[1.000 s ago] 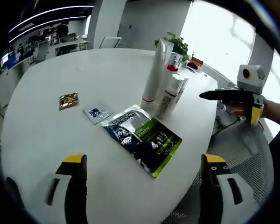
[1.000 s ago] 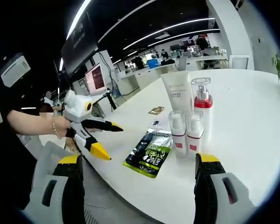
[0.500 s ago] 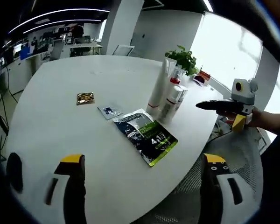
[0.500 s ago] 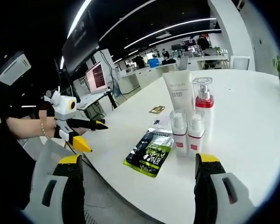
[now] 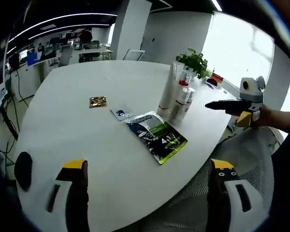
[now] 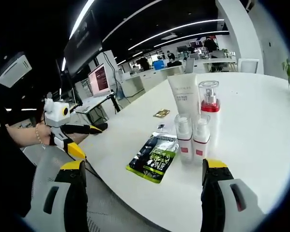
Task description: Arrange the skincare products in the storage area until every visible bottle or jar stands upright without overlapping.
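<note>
Upright in a tight cluster on the white table (image 5: 63, 130) stand a tall white tube (image 5: 166, 91), a pump bottle with a red band (image 5: 182, 86) and two small white bottles (image 5: 180, 104). From the right gripper view the same tube (image 6: 183, 96), pump bottle (image 6: 209, 104) and small bottles (image 6: 193, 138) stand just beyond my jaws. A dark and green sachet pack (image 5: 157, 137) (image 6: 153, 157) lies flat beside them. My left gripper (image 5: 147, 193) is open and off the table's edge, also seen hand-held as the left gripper (image 6: 86, 139). My right gripper (image 6: 147, 195) (image 5: 233, 110) is open and holds nothing.
A gold sachet (image 5: 97, 101) (image 6: 161, 113) and a small blue sachet (image 5: 121, 114) lie flat on the table. A potted plant (image 5: 195, 60) stands behind the bottles. A mesh chair seat (image 5: 232, 159) sits below the table edge. Desks and monitors (image 6: 99, 79) stand beyond.
The left gripper has drawn back from the table, so the products look smaller and further off in its view. The right gripper view has barely shifted. No product has moved.
</note>
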A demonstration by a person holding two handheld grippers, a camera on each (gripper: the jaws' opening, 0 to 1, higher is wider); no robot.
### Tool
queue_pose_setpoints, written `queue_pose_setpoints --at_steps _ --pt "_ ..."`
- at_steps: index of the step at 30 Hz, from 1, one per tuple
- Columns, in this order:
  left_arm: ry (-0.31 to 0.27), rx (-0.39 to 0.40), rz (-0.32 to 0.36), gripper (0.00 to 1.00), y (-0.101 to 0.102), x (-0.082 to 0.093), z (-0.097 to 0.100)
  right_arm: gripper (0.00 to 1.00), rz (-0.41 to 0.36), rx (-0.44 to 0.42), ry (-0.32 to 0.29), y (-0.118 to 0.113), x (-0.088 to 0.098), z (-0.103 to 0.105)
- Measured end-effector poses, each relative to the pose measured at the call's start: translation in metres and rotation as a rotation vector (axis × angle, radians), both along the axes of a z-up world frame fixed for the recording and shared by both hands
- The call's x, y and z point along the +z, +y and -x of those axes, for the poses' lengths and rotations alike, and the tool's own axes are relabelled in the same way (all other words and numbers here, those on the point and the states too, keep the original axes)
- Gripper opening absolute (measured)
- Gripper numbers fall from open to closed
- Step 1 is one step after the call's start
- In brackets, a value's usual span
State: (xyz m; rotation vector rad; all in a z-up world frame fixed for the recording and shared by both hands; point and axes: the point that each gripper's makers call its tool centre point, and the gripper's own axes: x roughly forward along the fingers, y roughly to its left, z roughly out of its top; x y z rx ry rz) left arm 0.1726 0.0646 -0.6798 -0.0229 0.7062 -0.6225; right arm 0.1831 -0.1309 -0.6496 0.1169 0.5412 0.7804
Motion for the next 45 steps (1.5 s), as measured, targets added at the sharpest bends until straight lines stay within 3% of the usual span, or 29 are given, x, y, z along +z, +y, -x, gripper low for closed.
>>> queue_pose_setpoints --at_steps 18,20,30,34,45 --pt "0.019 0.025 -0.001 0.99 -0.002 -0.002 0.000 1.00 -0.005 -0.005 0.001 -0.002 -0.001 0.000" --pt "0.017 0.047 -0.025 0.99 -0.001 -0.003 -0.003 1.00 -0.003 -0.004 0.001 -0.002 -0.002 0.000" --pt "0.021 0.097 -0.053 0.98 -0.012 -0.006 -0.026 1.00 -0.007 -0.005 0.004 -0.002 -0.002 0.001" --pt "0.025 0.097 -0.073 0.97 -0.016 -0.007 -0.037 1.00 -0.010 -0.008 0.004 -0.003 -0.002 0.001" --pt "0.039 0.057 -0.074 0.93 -0.049 -0.011 -0.069 1.00 -0.003 -0.003 0.007 -0.003 -0.002 0.002"
